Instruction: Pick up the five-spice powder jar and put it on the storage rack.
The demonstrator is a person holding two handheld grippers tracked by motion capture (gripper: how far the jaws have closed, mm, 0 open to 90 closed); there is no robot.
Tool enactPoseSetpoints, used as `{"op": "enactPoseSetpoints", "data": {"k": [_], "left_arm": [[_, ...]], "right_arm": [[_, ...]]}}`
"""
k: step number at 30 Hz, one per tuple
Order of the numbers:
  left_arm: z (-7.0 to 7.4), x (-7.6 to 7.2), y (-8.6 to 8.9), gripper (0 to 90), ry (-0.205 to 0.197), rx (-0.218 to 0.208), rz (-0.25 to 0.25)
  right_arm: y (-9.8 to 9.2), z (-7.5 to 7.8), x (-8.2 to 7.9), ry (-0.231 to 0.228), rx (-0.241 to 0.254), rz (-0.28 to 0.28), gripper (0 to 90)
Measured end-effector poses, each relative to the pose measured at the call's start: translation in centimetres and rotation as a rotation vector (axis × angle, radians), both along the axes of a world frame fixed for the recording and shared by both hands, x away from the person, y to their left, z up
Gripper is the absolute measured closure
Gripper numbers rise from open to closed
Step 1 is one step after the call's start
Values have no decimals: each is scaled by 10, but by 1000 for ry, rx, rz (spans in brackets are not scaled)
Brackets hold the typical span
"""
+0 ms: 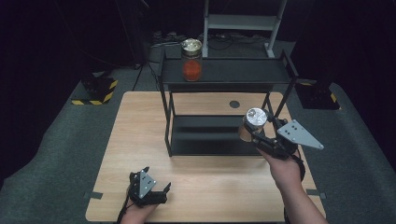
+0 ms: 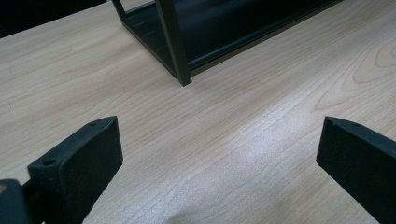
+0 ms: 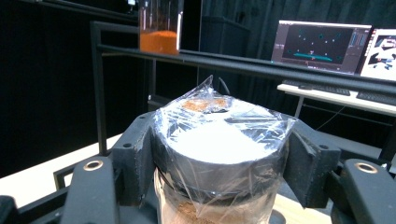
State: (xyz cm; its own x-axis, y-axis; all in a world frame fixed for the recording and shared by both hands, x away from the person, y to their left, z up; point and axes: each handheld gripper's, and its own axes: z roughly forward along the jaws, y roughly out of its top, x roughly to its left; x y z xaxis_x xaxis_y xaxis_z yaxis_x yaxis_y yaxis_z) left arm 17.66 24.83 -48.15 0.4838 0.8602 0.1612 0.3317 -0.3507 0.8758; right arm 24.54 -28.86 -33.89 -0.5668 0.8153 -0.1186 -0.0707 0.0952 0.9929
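The right gripper (image 1: 254,128) has its fingers (image 3: 135,154) clamped on a lidded jar (image 3: 219,158), held upright above the worktop (image 1: 140,140) just right of the black rack (image 1: 224,109), at the level of its lower shelf. In the right gripper view the jar's grey lid is wrapped in crinkled clear film that blurs the edge of the lid, and the bottom of the frame cuts off the glass body, leaving a strip of brown powder in sight. In the high view the jar (image 1: 252,122) shows as a pale round top with little of its side to make out. The left gripper (image 1: 156,189) rests near the front edge of the worktop, fingers (image 2: 81,163) wide apart with nothing between them; its own view takes in bare pale wood grain and one foot of the rack (image 2: 180,56). On the rack's top shelf, toward the left, stands a second jar (image 1: 191,60) of orange powder; the right gripper view crops its top. Beyond the rack that view catches two lit monitors (image 3: 320,46) on a far desk. Grey carpet surrounds the worktop, with yellow-and-black striped bases (image 1: 95,91) on the floor and the room behind in darkness.
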Motion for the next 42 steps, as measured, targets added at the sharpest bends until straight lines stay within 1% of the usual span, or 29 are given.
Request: {"op": "enactPoseSetpoints", "data": {"k": [8,19,25,38,42], "left_arm": [[0,0,0,7,-2,1,-2],[0,0,2,7,-1,-6,-4],[0,0,2,7,-1,-6,-6],[0,0,3,7,-1,-9,-8],[0,0,3,7,-1,-11,-9]], "right_arm": [[1,14,6,-16,8,0,342],[3,34,10,-53,21,-11,342],[4,41,12,-61,34,-16,342],[8,58,16,-88,44,-20,342],[9,63,18,-96,56,-24,342]]}}
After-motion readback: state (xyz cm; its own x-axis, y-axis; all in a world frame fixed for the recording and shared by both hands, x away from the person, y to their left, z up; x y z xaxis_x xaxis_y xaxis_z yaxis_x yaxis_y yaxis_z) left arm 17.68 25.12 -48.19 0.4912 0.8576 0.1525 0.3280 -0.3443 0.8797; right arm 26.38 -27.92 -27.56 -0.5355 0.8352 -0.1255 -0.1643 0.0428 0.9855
